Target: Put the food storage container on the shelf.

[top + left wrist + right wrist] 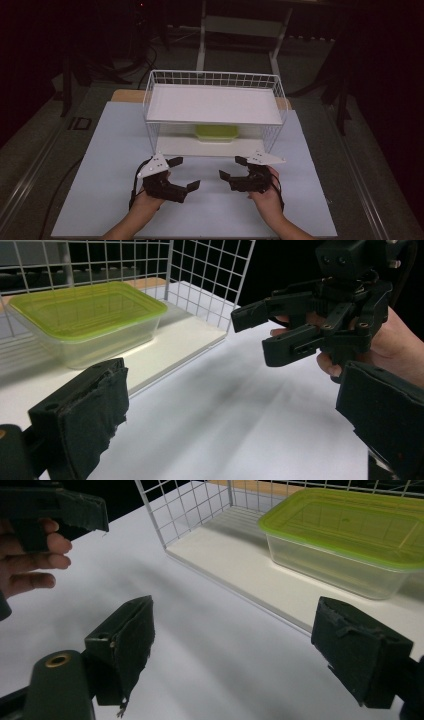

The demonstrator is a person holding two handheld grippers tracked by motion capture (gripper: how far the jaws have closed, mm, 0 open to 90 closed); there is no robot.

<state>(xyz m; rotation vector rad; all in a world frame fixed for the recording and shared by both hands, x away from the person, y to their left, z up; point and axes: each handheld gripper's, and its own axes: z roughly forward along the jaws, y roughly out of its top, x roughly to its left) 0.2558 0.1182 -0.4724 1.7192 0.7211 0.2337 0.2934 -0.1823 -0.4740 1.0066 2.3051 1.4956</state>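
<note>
On the white tabletop, just in front of a two-tier white wire rack, both hand-held grippers are positioned side by side and apart from each other, neither in contact with any object. Left gripper: held in the person's left hand, jaws spread wide with nothing between them; in its own view the two black padded jaws stand at opposite edges of the picture with bare table between. Right gripper: held in the person's right hand, jaws likewise parted and empty; its own view confirms a wide gap over bare table. The two grippers point inward toward one another, each with its grey three-cornered plate on top.

Container: a clear plastic food box with a yellow-green lid rests on the lower shelf of the rack, beneath the upper white shelf board. It sits upright, lid on, set back from the shelf's front edge and roughly central, slightly toward the right. In the left gripper view the box is seen through the wire mesh; in the right gripper view it lies beyond the shelf's front lip. Both grippers are outside the rack, near its open front, clear of the box.

Floor surrounding the table is dark; detail there cannot be made out.
</note>
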